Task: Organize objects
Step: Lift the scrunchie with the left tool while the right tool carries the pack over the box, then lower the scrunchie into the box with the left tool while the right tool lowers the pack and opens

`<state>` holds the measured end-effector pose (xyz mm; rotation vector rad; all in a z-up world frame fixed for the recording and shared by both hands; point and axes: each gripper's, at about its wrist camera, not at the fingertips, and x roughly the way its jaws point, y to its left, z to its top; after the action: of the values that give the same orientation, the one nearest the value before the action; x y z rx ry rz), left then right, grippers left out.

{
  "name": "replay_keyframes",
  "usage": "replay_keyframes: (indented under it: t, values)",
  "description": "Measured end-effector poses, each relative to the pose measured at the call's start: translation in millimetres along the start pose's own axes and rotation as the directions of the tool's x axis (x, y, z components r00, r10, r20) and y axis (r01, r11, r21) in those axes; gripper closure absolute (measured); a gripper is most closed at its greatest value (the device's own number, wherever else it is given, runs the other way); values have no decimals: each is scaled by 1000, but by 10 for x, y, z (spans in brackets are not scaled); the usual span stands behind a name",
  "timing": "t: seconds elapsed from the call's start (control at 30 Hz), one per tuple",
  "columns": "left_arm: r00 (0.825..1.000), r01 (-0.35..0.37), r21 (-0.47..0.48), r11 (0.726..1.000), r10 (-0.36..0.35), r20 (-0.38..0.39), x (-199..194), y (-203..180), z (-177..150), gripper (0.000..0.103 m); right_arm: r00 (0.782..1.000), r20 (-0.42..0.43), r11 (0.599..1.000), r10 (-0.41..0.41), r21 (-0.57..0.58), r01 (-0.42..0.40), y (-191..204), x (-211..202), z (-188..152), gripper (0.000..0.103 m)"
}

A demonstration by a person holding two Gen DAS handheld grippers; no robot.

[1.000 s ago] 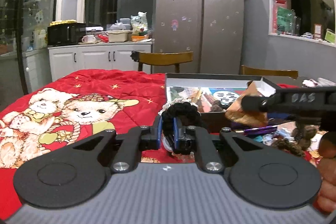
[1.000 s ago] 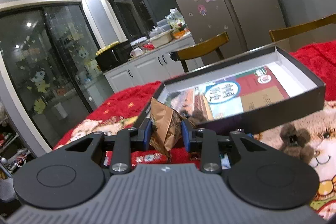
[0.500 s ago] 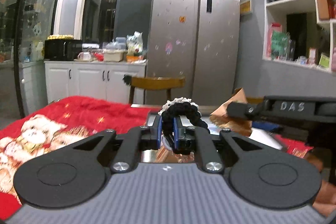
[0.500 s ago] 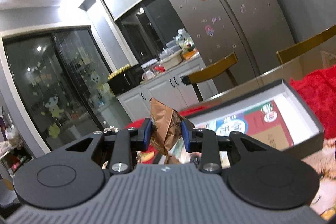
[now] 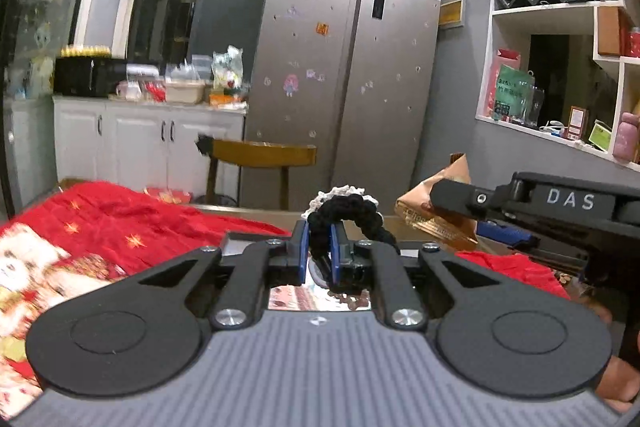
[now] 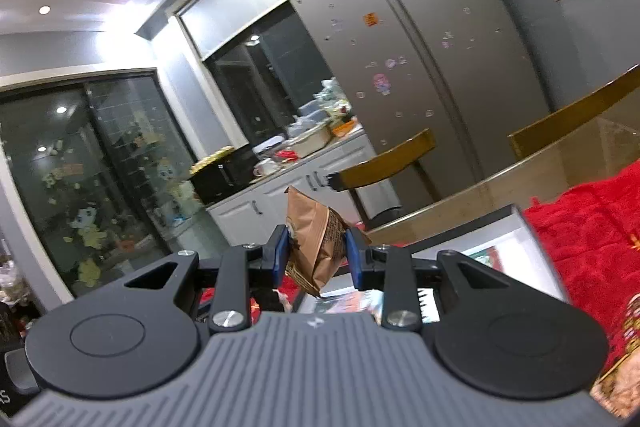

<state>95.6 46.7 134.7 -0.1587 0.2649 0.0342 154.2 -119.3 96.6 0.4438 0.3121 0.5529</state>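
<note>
My left gripper [image 5: 319, 251] is clamped on a black braided band [image 5: 348, 217] with a bit of white lace behind it; the band arches up and to the right out of the closed jaws, above the table. My right gripper [image 6: 316, 257] is clamped on a brown snack packet [image 6: 316, 247], which stands upright between the blue pads and is squeezed in the middle. In the left view I see this same packet [image 5: 436, 211] to the right of the band, near it but not touching.

Below both grippers lies the open box [image 6: 520, 231], dark outside and white inside, on the red blanket [image 6: 592, 227] with bear pictures. On its bottom I see colourful printed paper [image 5: 304, 297], and some small dark things in the gap under the left gripper; I cannot tell what they are, the view is too narrow there. Behind the table stand a wooden chair [image 5: 262, 155] and a grey fridge [image 5: 348, 75].
</note>
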Motion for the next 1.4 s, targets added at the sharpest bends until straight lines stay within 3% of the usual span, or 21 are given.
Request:
replay_keyframes:
  t: [0.23, 0.43, 0.53, 0.6, 0.8, 1.13, 1.4]
  values:
    - [996, 42, -64, 997, -47, -75, 515, -105, -118, 89, 997, -58, 998, -47, 45, 50, -397, 140, -29, 69]
    - [997, 32, -67, 997, -36, -71, 789, -226, -369, 89, 994, -98, 997, -56, 56, 61, -669, 270, -134, 69]
    - [998, -14, 19, 1000, 16, -61, 844, -316, -516, 89, 990, -119, 996, -75, 40, 80, -756, 300, -257, 69]
    - [999, -25, 29, 999, 27, -44, 834, -303, -600, 89, 986, -138, 995, -89, 43, 95, -818, 325, -312, 69]
    - [996, -8, 23, 1000, 10, -87, 924, -213, -733, 89, 985, -153, 995, -86, 46, 94, -874, 315, -398, 69]
    - [996, 11, 66, 998, -5, -92, 1026, -198, -863, 89, 978, -156, 990, -137, -8, 138, -861, 331, -475, 69]
    - [993, 28, 88, 996, -18, -118, 1120, -204, -934, 89, 976, -189, 993, -110, 26, 117, -899, 372, -497, 69]
